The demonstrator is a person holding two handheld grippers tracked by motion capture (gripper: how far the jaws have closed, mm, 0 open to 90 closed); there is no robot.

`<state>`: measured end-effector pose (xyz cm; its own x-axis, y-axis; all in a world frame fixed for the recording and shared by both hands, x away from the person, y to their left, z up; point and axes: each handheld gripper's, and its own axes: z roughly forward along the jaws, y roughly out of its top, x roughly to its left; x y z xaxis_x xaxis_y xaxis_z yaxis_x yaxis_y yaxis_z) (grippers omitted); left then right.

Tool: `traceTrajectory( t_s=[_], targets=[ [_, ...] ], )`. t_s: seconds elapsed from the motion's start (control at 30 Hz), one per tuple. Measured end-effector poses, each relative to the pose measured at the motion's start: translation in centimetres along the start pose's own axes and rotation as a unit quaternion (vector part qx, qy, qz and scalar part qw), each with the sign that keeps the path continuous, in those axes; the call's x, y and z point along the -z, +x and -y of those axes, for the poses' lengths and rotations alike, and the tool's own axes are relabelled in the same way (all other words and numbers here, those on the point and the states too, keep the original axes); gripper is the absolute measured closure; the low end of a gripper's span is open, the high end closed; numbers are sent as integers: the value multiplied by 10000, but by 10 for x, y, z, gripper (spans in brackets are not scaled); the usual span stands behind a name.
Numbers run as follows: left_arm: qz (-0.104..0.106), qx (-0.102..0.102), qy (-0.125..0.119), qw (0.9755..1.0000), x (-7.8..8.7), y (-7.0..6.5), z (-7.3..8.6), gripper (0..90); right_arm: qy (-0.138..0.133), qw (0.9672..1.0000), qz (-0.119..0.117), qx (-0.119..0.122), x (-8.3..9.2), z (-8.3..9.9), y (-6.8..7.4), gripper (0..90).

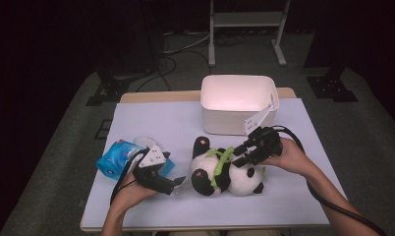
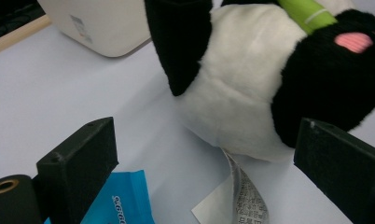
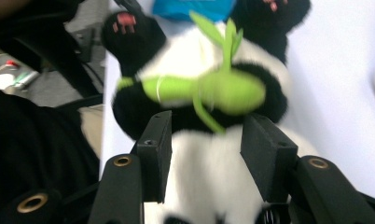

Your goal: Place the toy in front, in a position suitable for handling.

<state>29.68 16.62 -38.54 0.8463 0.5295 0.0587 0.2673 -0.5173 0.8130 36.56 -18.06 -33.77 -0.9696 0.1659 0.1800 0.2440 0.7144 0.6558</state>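
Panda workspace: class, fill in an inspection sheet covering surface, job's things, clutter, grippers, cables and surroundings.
Surface: pale sheet over a wooden table.
Job's things: plush panda lying on its side, green bamboo sprig across it; white bin behind it.
Clutter: blue packet at left.
Grippers: left gripper open beside the panda's paper tag; right gripper open, jaws either side of the white body.
Cables: one trails from each gripper.
Surroundings: dark room, grey floor, metal stand behind.
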Motion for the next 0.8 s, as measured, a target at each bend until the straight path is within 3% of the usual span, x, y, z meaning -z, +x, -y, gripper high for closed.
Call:
traceTrajectory(
  t_s=[0.23, 0.3, 0.53, 0.8],
  targets=[
    [-5, -21, 19, 10000, 2, 0, -3, 52, -216, 9996, 186, -17, -1, 17, 1, 537],
    [-5, -13, 23, 10000, 2, 0, -3, 52, -246, 9992, 300, 99, -4, 20, 2, 538],
    [-9, -26, 97, 9999, 6, 4, 0, 52, -454, 9985, 252, 163, -7, 31, 4, 552],
    [50, -19, 106, 9999, 11, 10, 1, 52, -419, 9985, 273, 220, -8, 33, 9, 553]
  ],
)
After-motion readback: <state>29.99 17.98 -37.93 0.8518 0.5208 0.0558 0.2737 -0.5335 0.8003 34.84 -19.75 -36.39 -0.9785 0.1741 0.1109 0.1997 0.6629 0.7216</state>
